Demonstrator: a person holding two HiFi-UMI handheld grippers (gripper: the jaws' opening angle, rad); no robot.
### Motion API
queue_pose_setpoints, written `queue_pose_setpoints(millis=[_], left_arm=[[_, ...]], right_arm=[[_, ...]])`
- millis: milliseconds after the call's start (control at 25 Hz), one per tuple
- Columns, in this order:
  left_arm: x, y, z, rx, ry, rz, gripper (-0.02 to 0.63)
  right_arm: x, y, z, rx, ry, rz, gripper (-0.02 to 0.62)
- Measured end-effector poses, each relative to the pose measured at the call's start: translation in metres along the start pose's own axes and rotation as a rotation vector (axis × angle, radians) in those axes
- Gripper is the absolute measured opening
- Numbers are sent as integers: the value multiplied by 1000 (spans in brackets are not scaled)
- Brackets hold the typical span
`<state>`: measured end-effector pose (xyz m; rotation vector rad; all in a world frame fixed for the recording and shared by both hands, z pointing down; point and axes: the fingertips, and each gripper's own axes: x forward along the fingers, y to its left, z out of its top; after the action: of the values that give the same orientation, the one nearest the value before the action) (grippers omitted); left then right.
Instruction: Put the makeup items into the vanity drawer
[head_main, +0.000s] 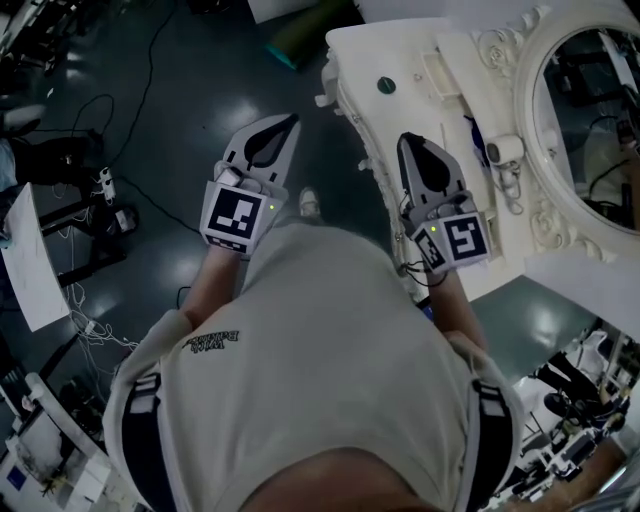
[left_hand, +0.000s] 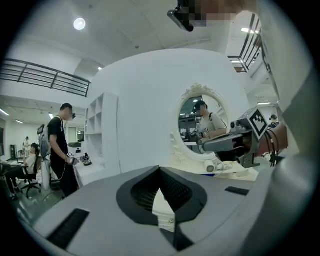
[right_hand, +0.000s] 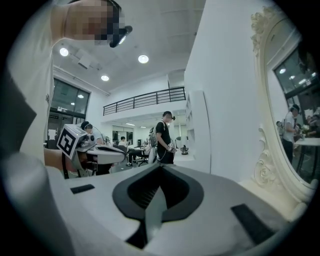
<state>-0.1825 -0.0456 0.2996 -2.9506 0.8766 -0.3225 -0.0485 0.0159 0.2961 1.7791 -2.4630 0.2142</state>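
A dark glossy floor (head_main: 200, 90) strewn with cables spreads under the head view, and beyond it the gripper views show a tall white room with ceiling lights and a railed balcony. The white carved vanity (head_main: 400, 55) fills the upper right, its oval mirror (head_main: 590, 120) in an ornate frame at the far right. A person in black (left_hand: 61, 145) stands by a white shelf unit on the left of the left gripper view. The left gripper (head_main: 292, 122) hangs over the floor, just left of the vanity's carved edge, its jaws together with nothing between them. The right gripper (head_main: 404, 140) is over the vanity's near edge, its jaws likewise together and empty. The makeup items lie on the vanity top, apart from both grippers: a small round green item (head_main: 386, 85) and a white cylinder (head_main: 505, 150) by the mirror frame. No view lets me make out the drawer.
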Motion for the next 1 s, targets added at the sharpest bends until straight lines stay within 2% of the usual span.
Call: queue_pose_setpoints(millis=[240, 400, 720, 1000], left_arm=[[13, 28, 7, 7, -14, -37, 12], [18, 36, 6, 3, -35, -38, 12], [27, 42, 4, -17, -22, -22, 12], [40, 52, 7, -41, -8, 27, 12]], right_arm=[[32, -9, 17, -15, -10, -38, 5], [42, -9, 23, -44, -9, -33, 5], [57, -15, 28, -56, 2, 7, 5], [59, -33, 21, -34, 14, 24, 5]])
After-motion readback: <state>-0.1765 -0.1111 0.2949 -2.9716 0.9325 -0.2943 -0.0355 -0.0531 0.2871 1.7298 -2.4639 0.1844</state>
